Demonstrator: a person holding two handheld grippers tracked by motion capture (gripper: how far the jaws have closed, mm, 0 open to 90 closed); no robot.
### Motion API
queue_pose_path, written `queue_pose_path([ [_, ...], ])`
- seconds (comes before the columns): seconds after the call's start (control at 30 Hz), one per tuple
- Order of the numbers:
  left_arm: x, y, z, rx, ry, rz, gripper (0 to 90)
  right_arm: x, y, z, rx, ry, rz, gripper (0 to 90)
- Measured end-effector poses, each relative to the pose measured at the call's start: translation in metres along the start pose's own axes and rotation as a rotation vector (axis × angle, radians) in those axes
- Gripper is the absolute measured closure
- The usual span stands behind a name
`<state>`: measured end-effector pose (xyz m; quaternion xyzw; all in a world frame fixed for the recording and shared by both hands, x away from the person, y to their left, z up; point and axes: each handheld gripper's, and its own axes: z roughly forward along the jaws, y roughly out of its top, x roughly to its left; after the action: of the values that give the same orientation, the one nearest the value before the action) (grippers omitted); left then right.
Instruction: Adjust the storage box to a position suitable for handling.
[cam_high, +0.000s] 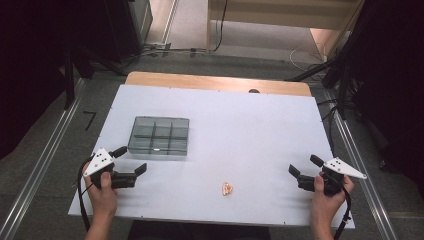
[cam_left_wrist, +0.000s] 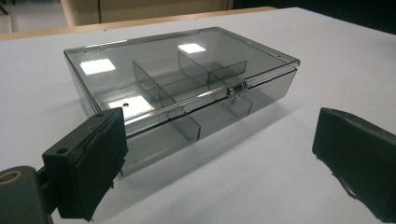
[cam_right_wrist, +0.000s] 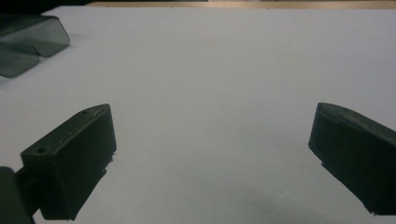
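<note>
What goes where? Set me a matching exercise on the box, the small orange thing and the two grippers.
1. smoky clear plastic compartment box
2. small orange object
3. left gripper
4. right gripper

a. near table edge, midway between the grippers
b. open, at the right edge
c. lid shut and latched
d. open, beside the box

Pairs: 1-c, 2-a, 3-d, 4-b

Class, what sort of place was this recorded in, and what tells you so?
Probably a lab recording station: a white table ringed by dark curtains, floor rails and loose cables, with hand-held grippers posed beside a clear compartment box.
</note>
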<state>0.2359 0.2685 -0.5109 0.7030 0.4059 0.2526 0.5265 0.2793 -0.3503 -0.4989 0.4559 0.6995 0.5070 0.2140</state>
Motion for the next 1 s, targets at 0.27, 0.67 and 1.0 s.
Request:
queue_pose_path([
  [0.27, 0.0, 0.0, 0.0, 0.0, -0.002, -0.006, 2.7, 0.01, 0.011, 0.0, 0.004, 0.062, 0.021, 4.2],
  [0.67, -0.001, 0.0, 0.002, 0.01, -0.003, 0.0, 2.7, 0.052, 0.02, 0.021, 0.106, 0.174, 0.019, 27.7],
  [1.0, -0.002, 0.0, 0.003, 0.016, -0.009, 0.01, 2.7, 0.086, 0.016, 0.041, 0.234, 0.231, 0.039, 47.1],
])
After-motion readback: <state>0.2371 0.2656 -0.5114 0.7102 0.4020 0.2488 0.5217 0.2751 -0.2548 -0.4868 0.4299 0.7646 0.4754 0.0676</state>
